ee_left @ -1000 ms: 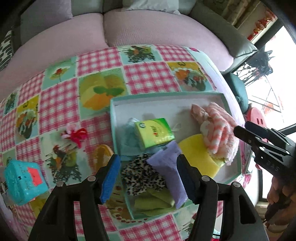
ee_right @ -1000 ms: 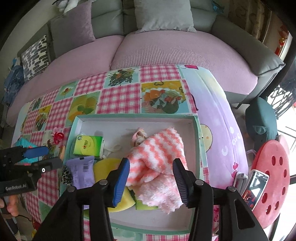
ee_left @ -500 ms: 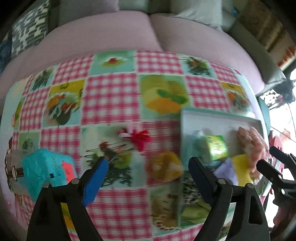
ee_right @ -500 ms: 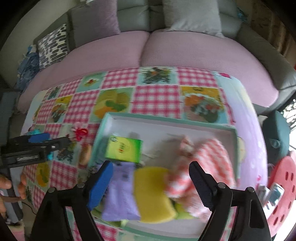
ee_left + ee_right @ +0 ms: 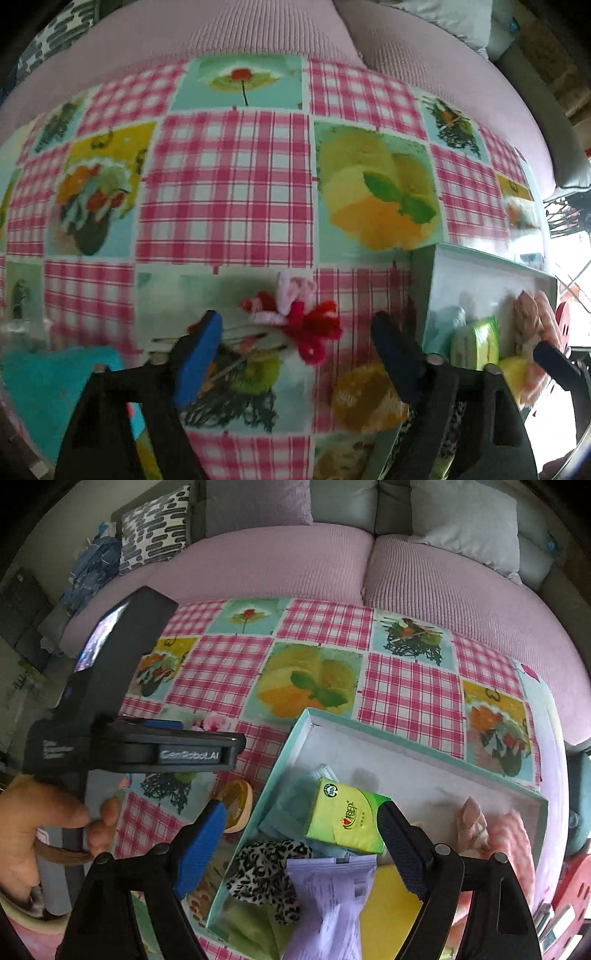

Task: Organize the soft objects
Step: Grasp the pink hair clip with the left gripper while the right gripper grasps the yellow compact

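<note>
The left tongs (image 5: pixel 295 350) gape wide and empty over the checked bench (image 5: pixel 229 192), with a red and pink bow (image 5: pixel 299 321) lying between their tips and an orange sponge (image 5: pixel 364 397) just to its right beside the tray (image 5: pixel 406 746). Farther right, the right tongs (image 5: pixel 301 843) hang equally wide and empty above the tray, where a leopard scrunchie (image 5: pixel 267 871), purple packet (image 5: pixel 328 897), green tissue pack (image 5: pixel 345 816), yellow sponge (image 5: pixel 388 904) and pink striped cloth (image 5: pixel 513 834) lie together.
</note>
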